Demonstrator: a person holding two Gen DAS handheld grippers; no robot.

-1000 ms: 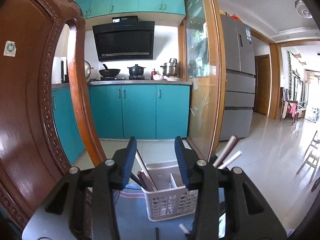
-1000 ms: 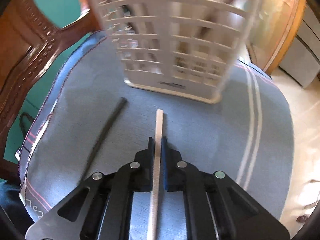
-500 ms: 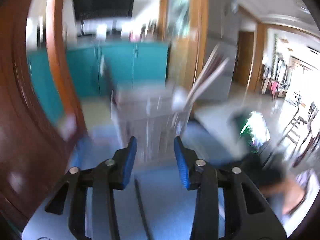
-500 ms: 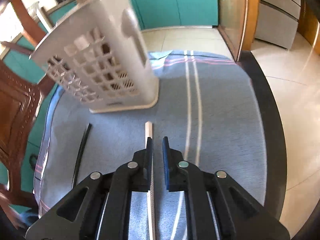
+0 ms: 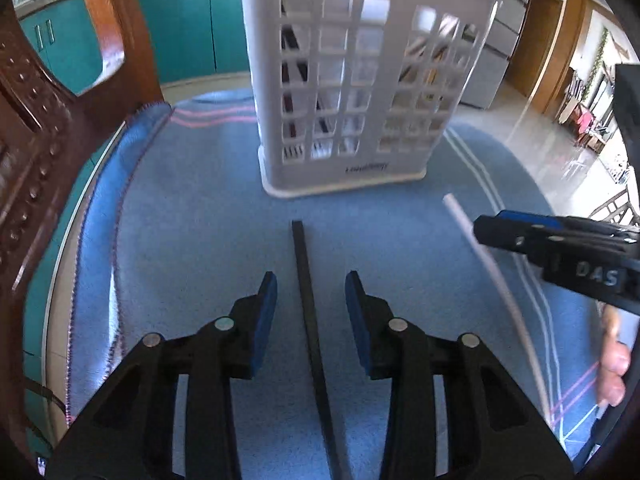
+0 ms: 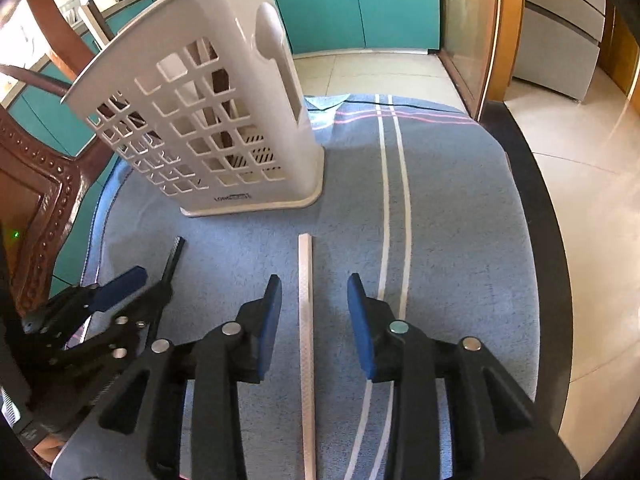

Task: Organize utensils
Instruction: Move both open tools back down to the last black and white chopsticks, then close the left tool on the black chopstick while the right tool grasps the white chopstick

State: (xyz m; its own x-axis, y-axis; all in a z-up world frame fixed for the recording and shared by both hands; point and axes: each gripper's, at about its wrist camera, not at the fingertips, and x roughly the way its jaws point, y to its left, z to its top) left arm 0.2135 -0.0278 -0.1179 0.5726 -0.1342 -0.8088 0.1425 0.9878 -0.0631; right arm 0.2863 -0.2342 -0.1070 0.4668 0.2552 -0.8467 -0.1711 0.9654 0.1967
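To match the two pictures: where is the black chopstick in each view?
Left wrist: the black chopstick lies on the cloth at centre, between the left gripper's open jaws.
Right wrist: black chopstick at lower left, partly behind the left gripper.
Shared landmark: the white basket.

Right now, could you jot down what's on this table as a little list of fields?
Cover: blue towel with white stripes
Holder: white basket, upright, utensils inside
Loose items: black chopstick, white chopstick, both flat on the towel
Left gripper: opening, astride the black chopstick, not touching it
Right gripper: opening, astride the white chopstick
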